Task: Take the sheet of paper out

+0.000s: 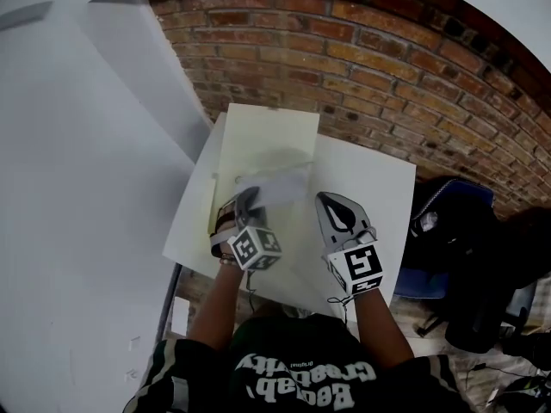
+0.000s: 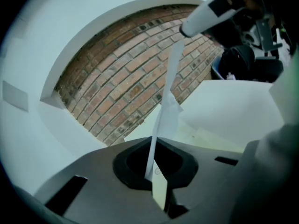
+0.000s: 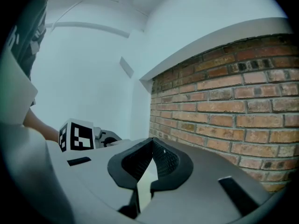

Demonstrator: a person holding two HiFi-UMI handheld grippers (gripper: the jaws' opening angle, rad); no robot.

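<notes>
A thin white sheet hangs blurred above the table, with my left gripper shut on its near edge. In the left gripper view the sheet shows edge-on, pinched at the left gripper and rising past the jaws toward the brick wall. A short way to the right, at about the same height, is my right gripper. In its own view the right gripper has its jaws meeting at the tips, and nothing sticks out beyond them. A pale yellow sheet lies flat on the white table below.
A brick wall runs behind the table and a white wall rises on the left. A dark chair with a bag stands right of the table. The left gripper's marker cube shows in the right gripper view.
</notes>
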